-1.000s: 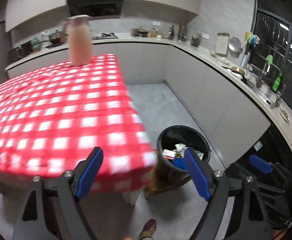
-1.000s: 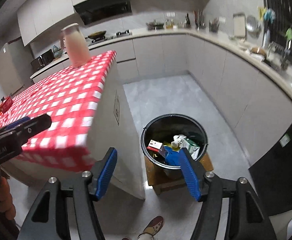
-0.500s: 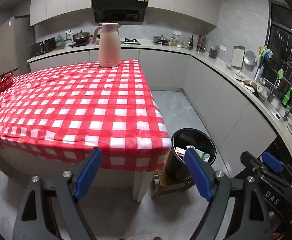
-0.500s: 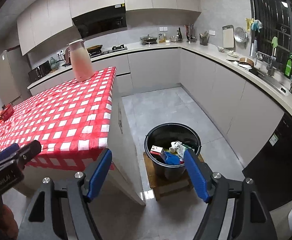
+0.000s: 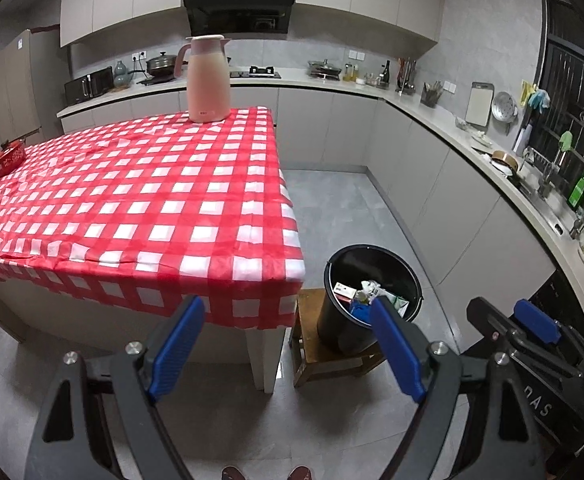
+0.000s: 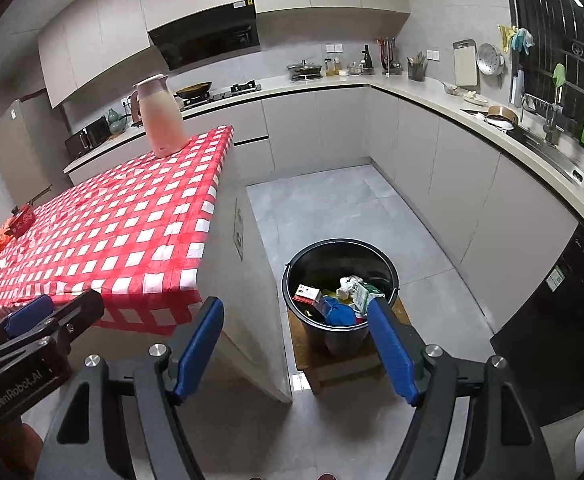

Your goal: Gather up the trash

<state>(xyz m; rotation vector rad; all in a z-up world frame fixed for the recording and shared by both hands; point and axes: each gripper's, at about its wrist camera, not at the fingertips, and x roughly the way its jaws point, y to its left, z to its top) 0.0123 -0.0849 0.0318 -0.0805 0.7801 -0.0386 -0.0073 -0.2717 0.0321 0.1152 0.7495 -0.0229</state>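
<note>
Rising higher, table fuller, bin farther

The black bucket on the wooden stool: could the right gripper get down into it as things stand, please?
Probably yes. The right gripper is open and empty, the black bucket has no lid, and nothing lies between them; the table stands to its left.

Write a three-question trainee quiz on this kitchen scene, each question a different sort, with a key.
1. True or false: the left gripper holds a piece of trash.
2. The black bin stands on: A) the checked table B) a low wooden stool C) the counter.
3. Fill in: the pink ____ stands at the table's far edge.

Key: 1 false, both it and the right gripper are open and empty; 2 B; 3 jug.
</note>
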